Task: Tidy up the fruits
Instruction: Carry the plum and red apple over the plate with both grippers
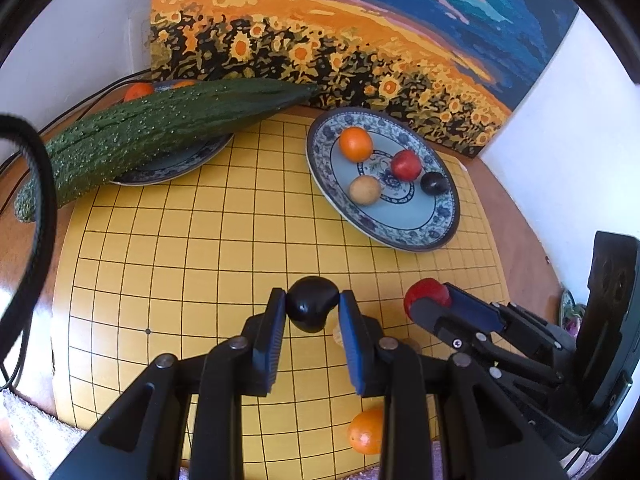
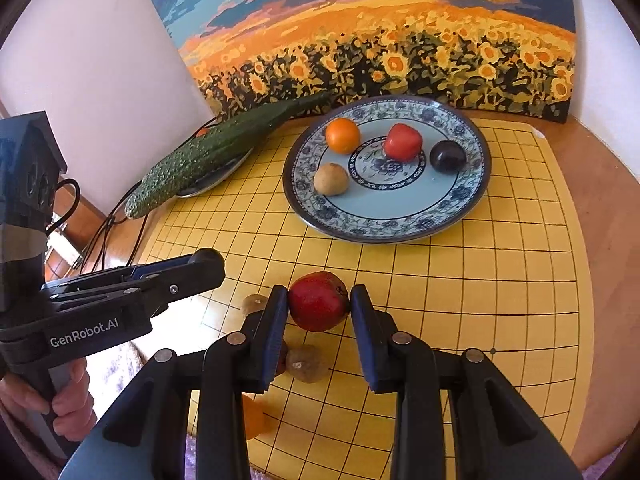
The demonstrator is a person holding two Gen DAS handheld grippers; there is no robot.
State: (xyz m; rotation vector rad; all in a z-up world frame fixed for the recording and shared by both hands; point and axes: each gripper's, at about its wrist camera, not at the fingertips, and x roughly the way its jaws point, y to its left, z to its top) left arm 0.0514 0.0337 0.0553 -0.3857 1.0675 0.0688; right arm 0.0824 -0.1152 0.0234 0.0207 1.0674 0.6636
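Observation:
My left gripper (image 1: 312,305) is shut on a dark plum (image 1: 310,312), held just above the yellow grid mat (image 1: 180,260). My right gripper (image 2: 319,298) is shut on a red fruit (image 2: 316,312), its blue pads pressing both sides. Each gripper appears at the edge of the other's view, and the red fruit (image 1: 424,294) shows beside the left one. Behind them a blue-patterned plate (image 2: 384,232) holds an orange (image 2: 342,135), a red fruit (image 2: 403,142), a dark plum (image 2: 448,156) and a tan fruit (image 2: 331,179).
A long cucumber (image 1: 160,132) lies across a second plate (image 1: 180,166) at the back left. Loose on the mat near me are an orange (image 1: 366,430) and two small brown fruits (image 2: 306,362). A sunflower painting (image 2: 380,40) leans on the wall. Cables (image 2: 108,224) trail at left.

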